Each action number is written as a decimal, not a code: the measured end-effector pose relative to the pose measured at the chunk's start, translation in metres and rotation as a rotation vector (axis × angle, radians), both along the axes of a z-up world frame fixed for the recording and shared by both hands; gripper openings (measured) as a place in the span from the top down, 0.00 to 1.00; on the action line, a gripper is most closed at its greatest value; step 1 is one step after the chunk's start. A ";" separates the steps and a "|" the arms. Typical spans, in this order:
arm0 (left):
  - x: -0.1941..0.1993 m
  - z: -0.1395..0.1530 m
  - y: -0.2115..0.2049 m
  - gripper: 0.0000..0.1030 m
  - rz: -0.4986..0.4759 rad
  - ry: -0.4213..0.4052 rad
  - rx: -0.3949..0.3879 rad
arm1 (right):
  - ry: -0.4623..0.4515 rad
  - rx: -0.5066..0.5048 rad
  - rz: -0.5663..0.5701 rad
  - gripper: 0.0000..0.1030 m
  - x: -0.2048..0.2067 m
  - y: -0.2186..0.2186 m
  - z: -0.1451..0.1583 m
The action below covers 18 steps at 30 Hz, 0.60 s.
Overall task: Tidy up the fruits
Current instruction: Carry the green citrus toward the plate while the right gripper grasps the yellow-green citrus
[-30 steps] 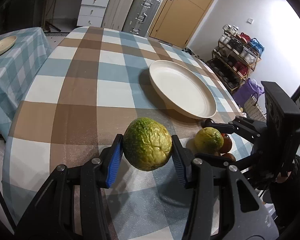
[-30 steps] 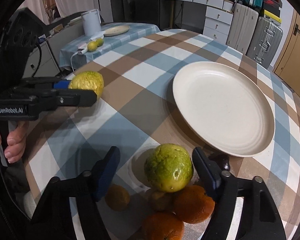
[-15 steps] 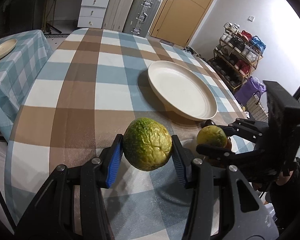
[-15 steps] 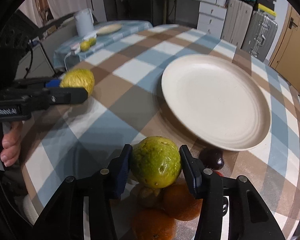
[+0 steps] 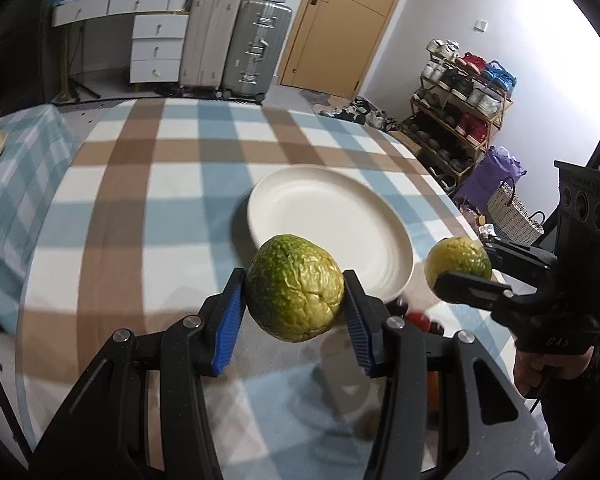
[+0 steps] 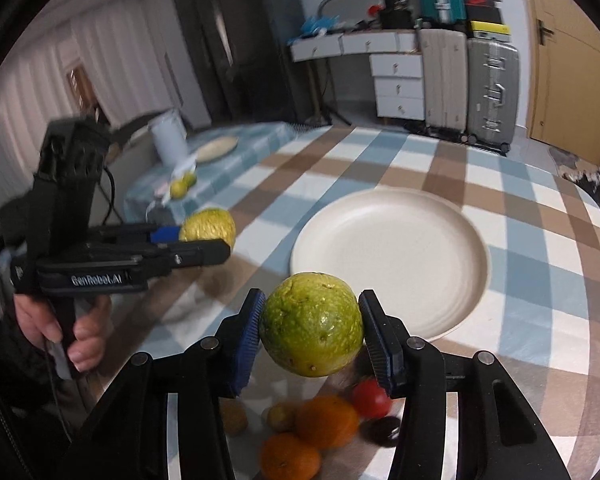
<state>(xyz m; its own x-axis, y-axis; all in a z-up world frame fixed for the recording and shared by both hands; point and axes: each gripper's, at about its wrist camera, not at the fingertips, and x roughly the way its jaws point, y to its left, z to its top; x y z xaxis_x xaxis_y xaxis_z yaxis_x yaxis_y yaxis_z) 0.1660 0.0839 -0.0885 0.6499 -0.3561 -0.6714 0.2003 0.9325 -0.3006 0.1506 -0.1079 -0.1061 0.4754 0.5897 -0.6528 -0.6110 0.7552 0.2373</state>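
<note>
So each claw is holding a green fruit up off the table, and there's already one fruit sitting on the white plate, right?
Not quite. The white plate has no fruit on it, as the right wrist view shows. The left claw holds its wrinkled green fruit and the right claw its smooth green fruit, both lifted.

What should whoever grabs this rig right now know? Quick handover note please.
Left gripper: jaws shut on a wrinkled green fruit, held in the air above the checked tablecloth, near the plate's edge.
Right gripper: jaws shut on a smooth green fruit, also held in the air, above the leftover pile.
White plate: nothing on it.
Pile on the cloth under the right gripper: two oranges, a red fruit, a dark fruit and two small brownish ones.
Done: both green fruits picked up.
Left: probably set both on the plate, then move the pile.
</note>
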 end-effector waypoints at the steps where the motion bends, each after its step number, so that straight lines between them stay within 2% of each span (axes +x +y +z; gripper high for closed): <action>1: 0.007 0.002 -0.004 0.57 0.001 0.003 0.011 | -0.001 0.020 -0.011 0.52 0.005 -0.005 0.003; 10: 0.082 0.006 -0.037 0.57 -0.028 0.033 0.009 | -0.016 0.097 -0.070 0.52 0.064 -0.029 0.016; 18: 0.142 -0.020 -0.057 0.57 -0.062 0.089 0.046 | 0.053 0.151 -0.122 0.52 0.126 -0.034 -0.007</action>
